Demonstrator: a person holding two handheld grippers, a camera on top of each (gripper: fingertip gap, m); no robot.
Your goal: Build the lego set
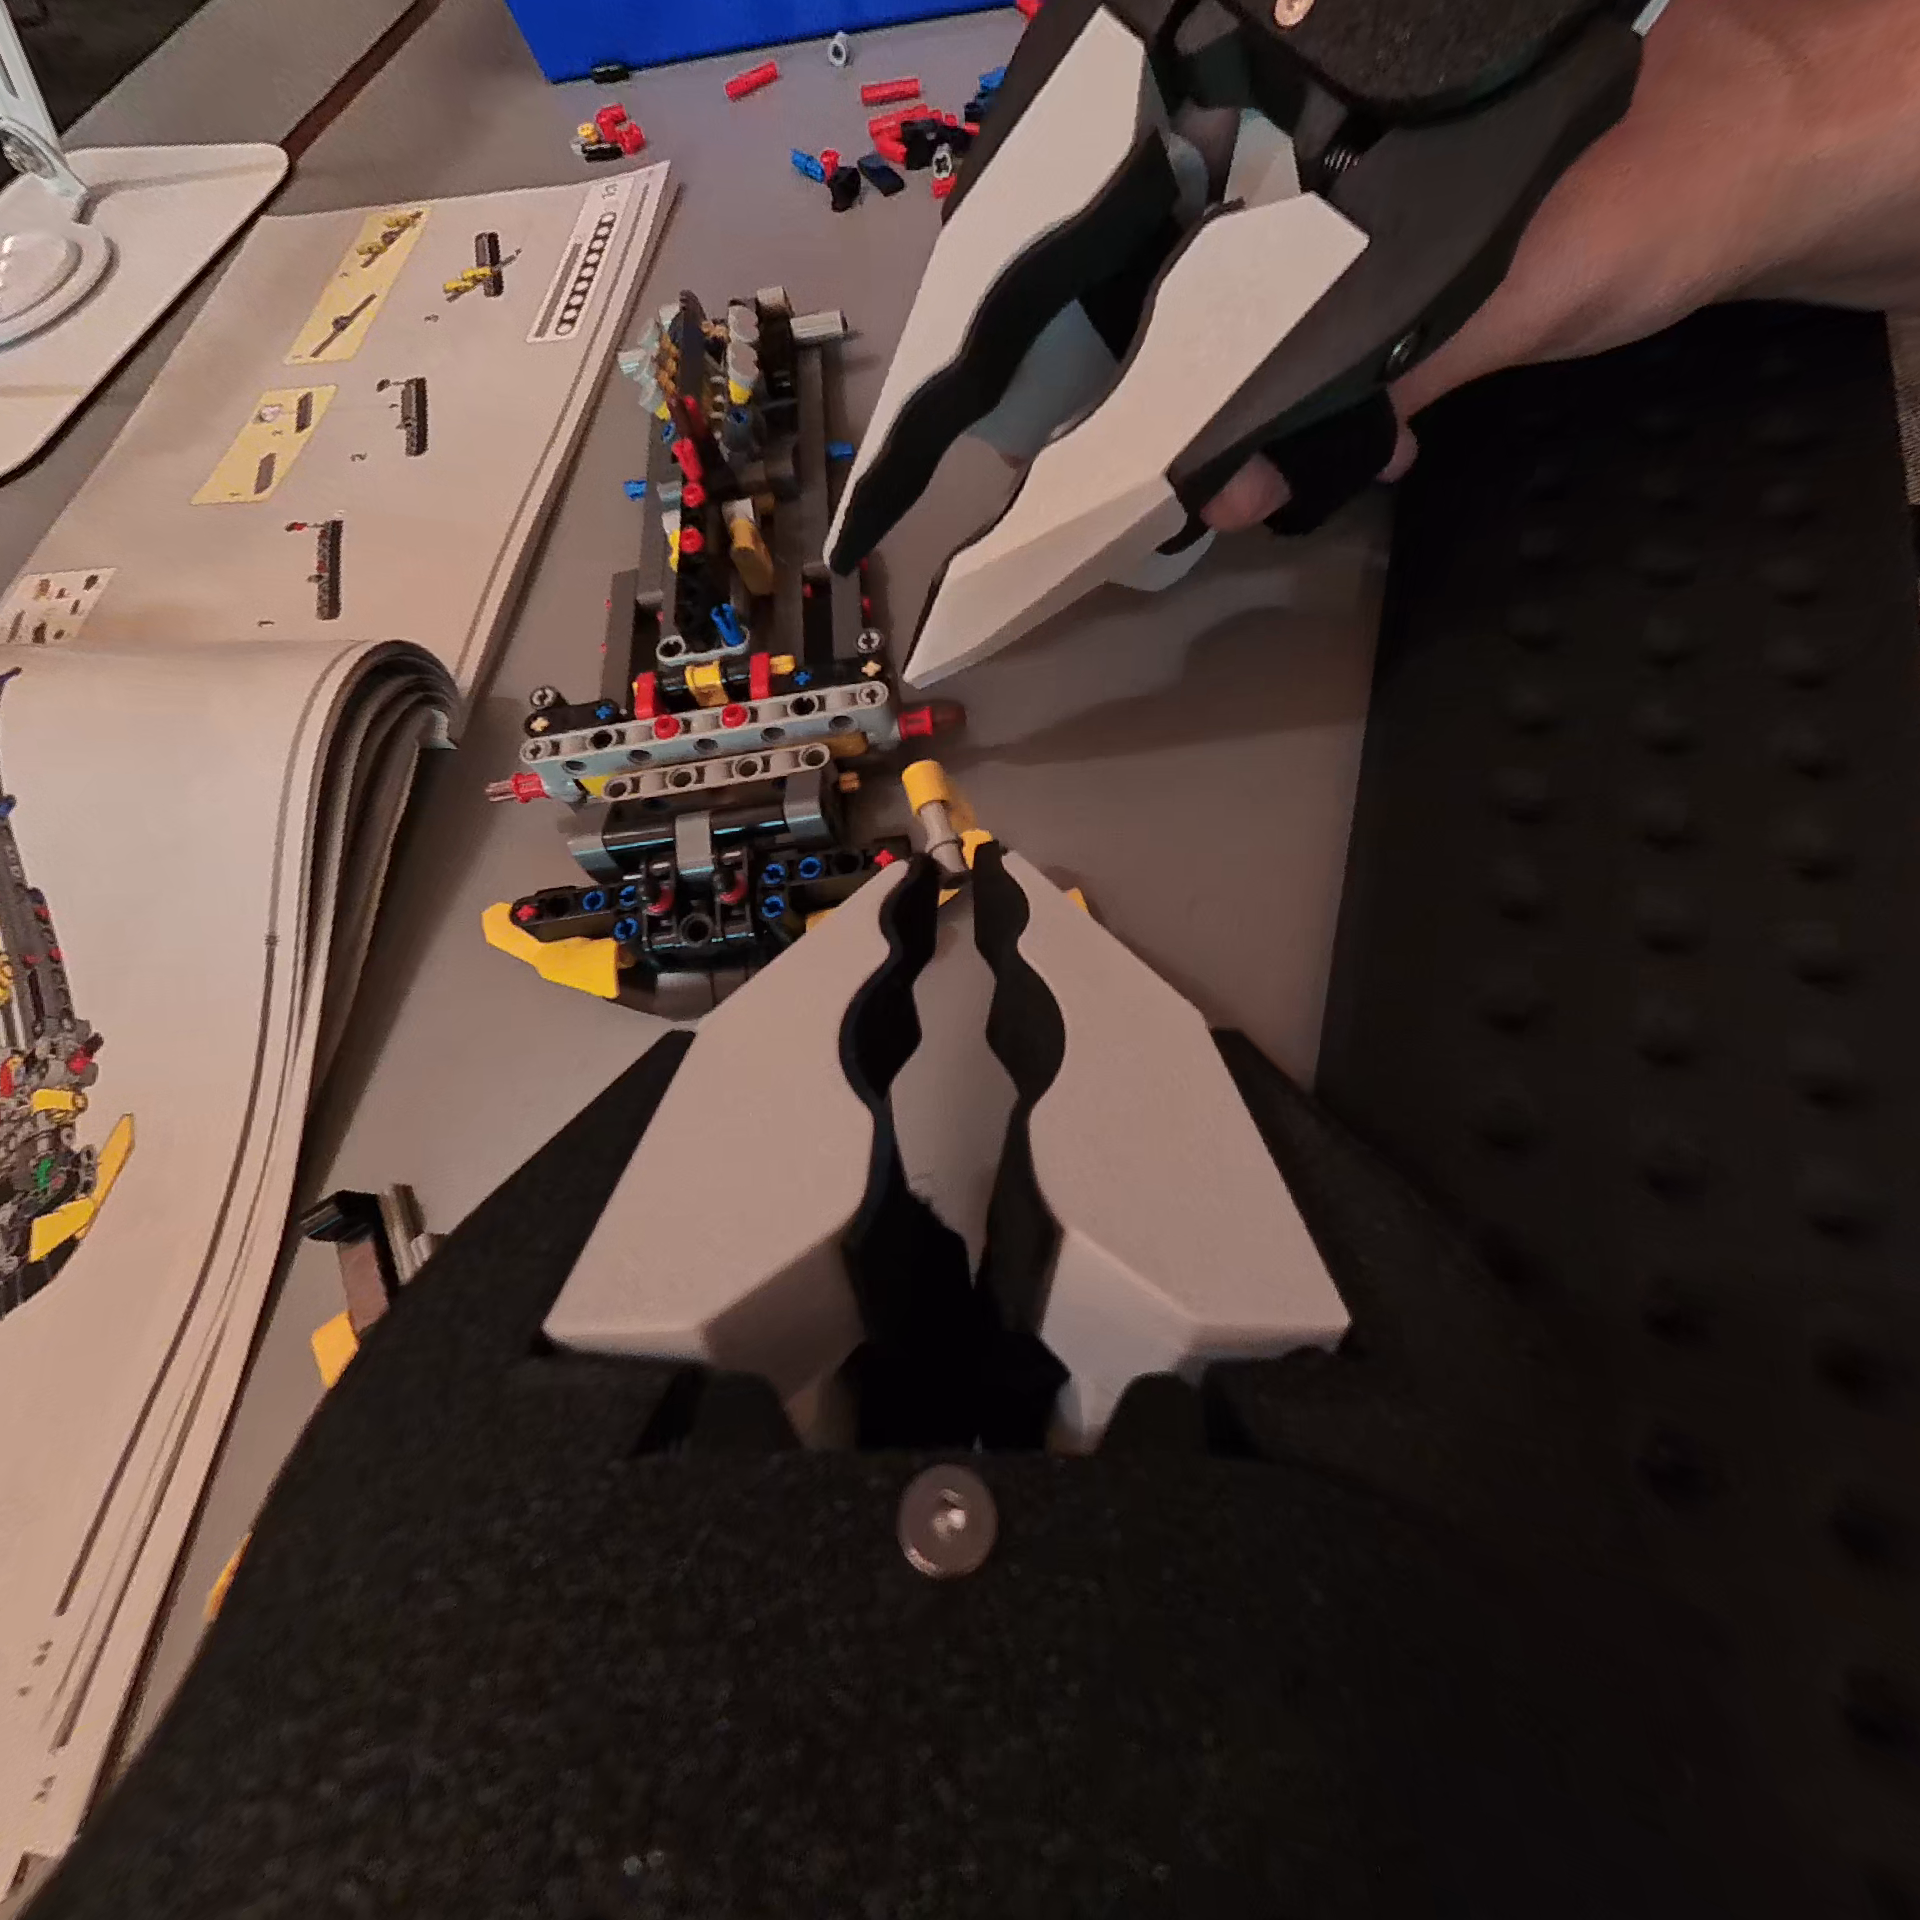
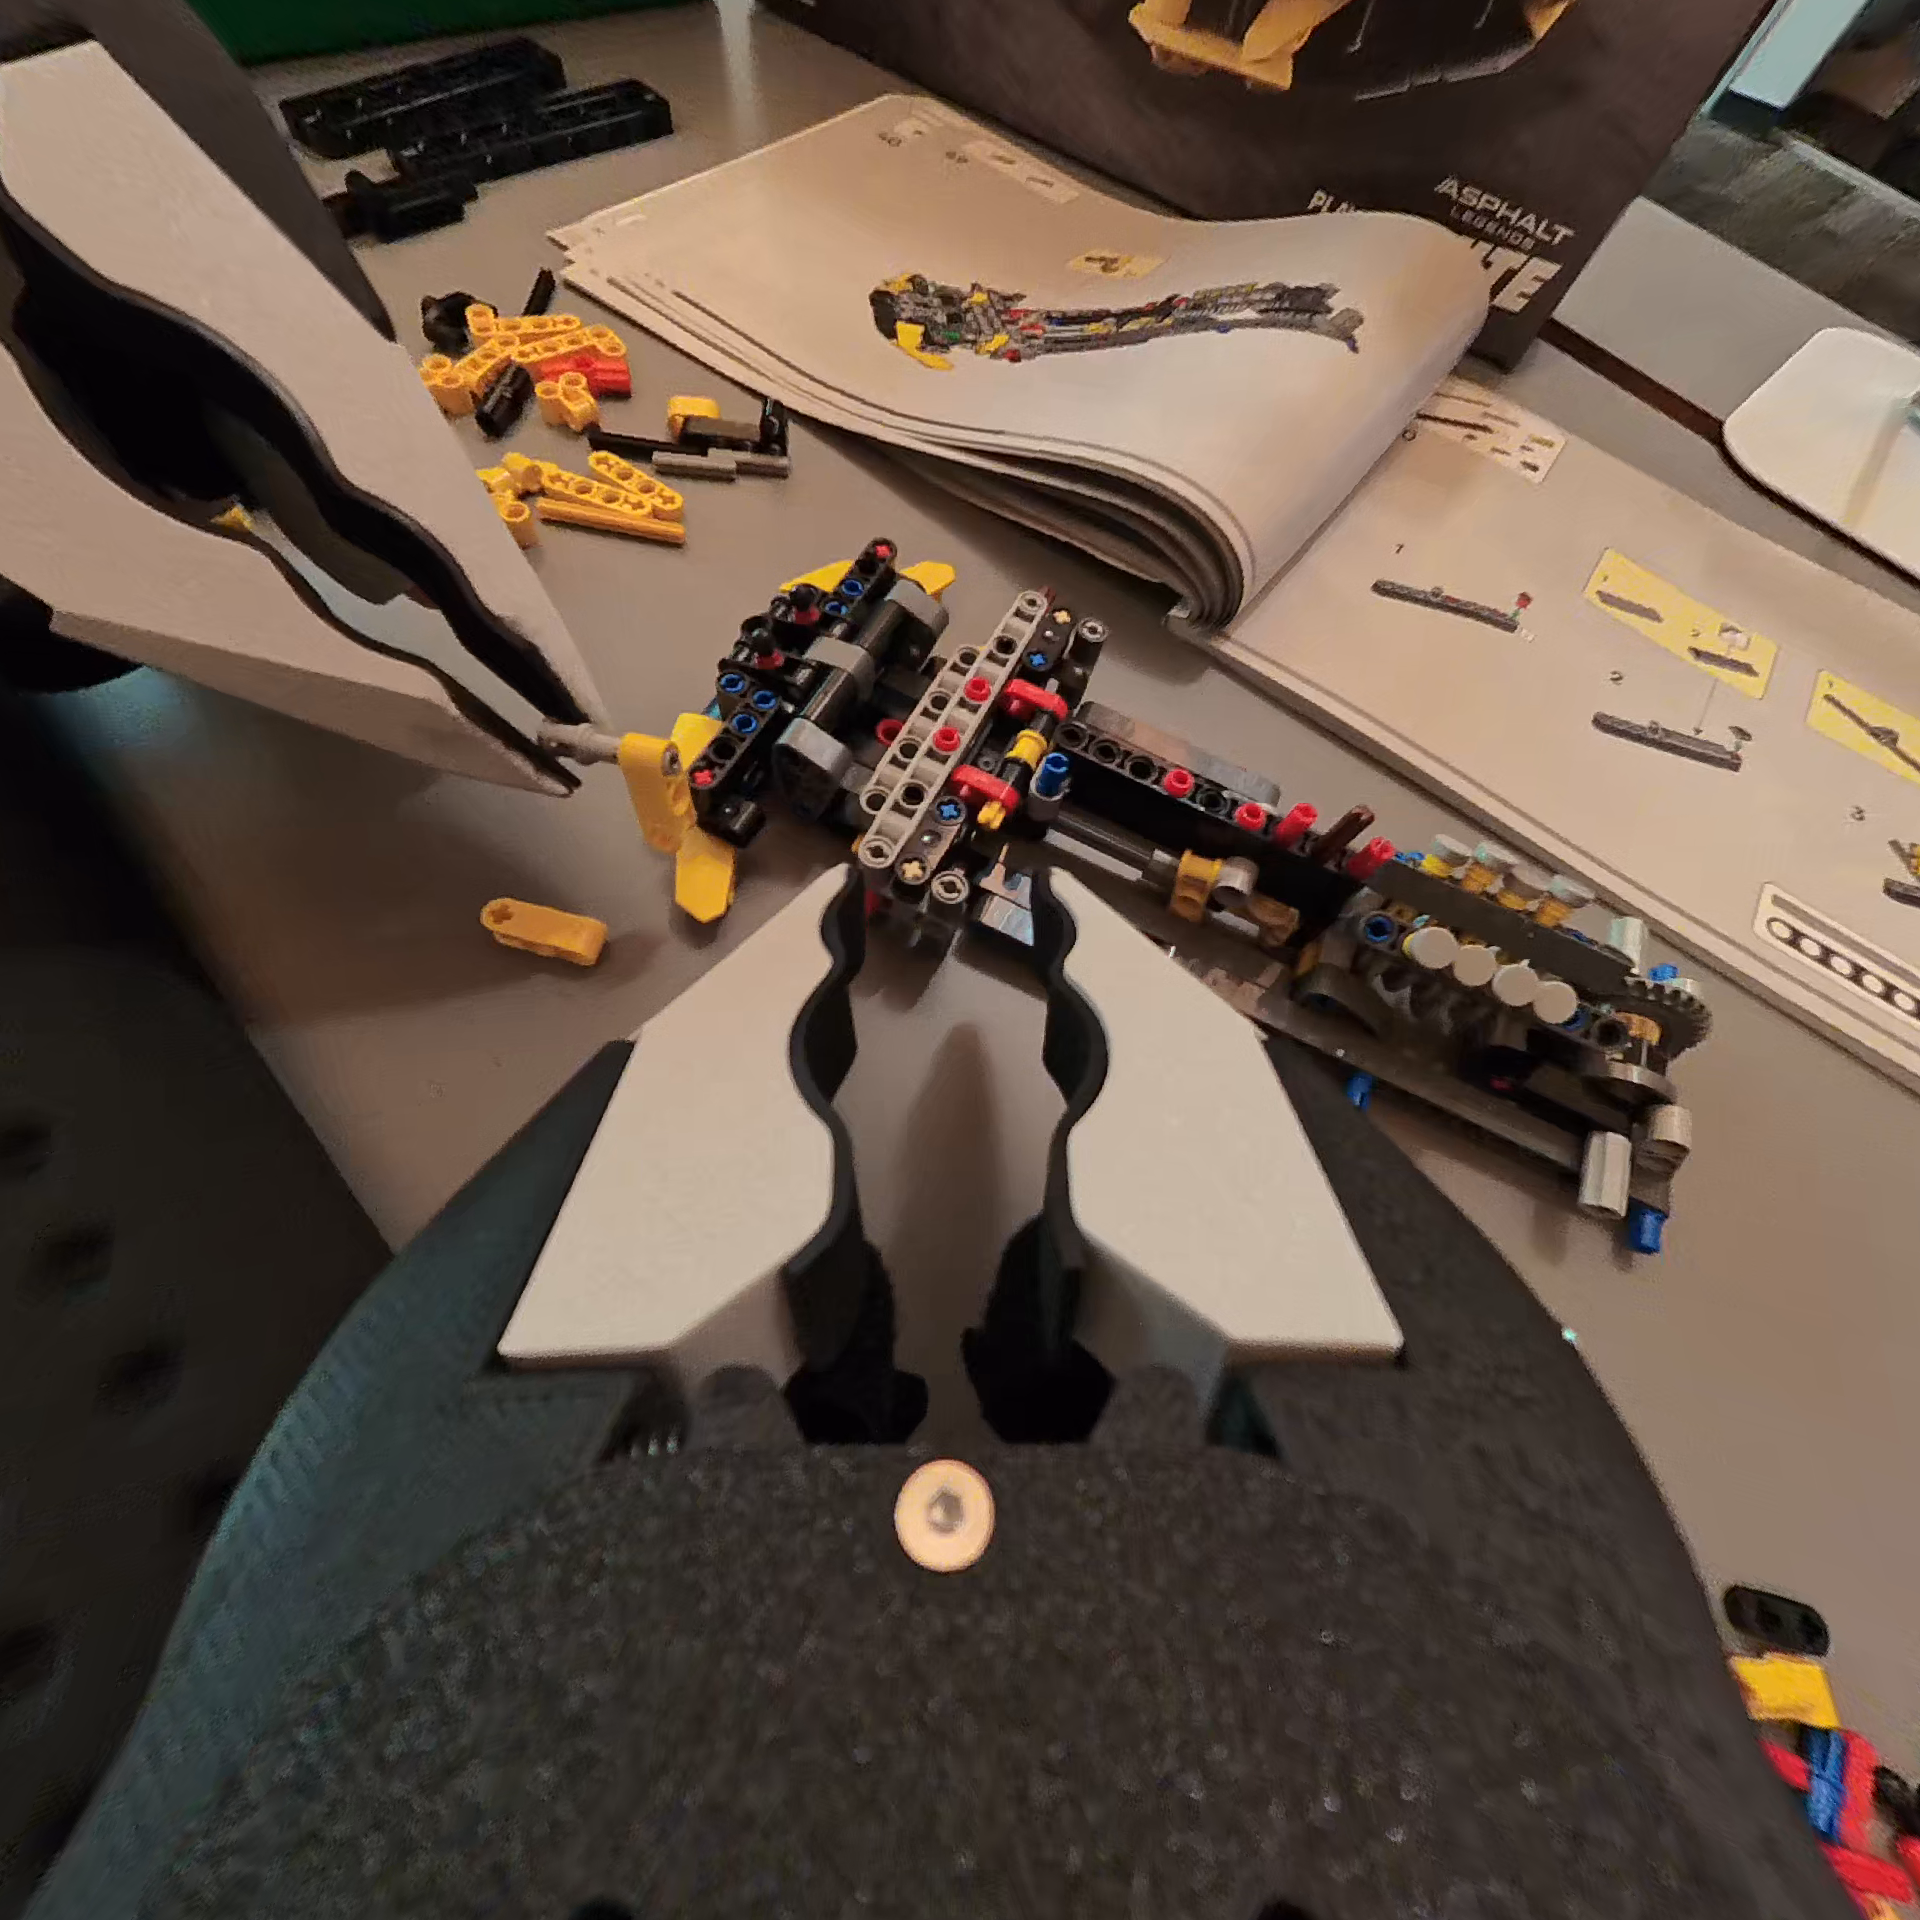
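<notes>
The long, partly built chassis of black, grey, yellow and red plastic beams and pins (image 2: pixel 1039 790) lies flat on the grey table (image 2: pixel 1714 1299), and we work at its front end, where yellow angled panels flank a black beam. There our left gripper (image 2: pixel 561 743), with pale grey fingers lined in black, pinches the end of a short grey pin (image 2: pixel 582 740) that carries a yellow connector piece (image 2: pixel 655 779), right beside the chassis nose. In our left wrist view the same gripper (image 1: pixel 948 864) has its tips nearly together around that pin (image 1: pixel 940 831).

Our right gripper (image 2: pixel 951 883) hovers with its fingers apart, tips at the grey holed crossbeam (image 2: pixel 956 727) on the chassis; whether they touch it we cannot tell. From the left wrist view this gripper (image 1: pixel 878 613) comes in from above, empty.

A loose yellow connector (image 2: pixel 545 928) lies near the nose. Farther off sit a scatter of yellow beams (image 2: pixel 582 468), an open instruction booklet (image 2: pixel 1091 364), a dark product box (image 2: pixel 1351 125) behind it, and small red, blue and black pieces (image 1: pixel 904 135) by a blue bin (image 1: pixel 727 36).
</notes>
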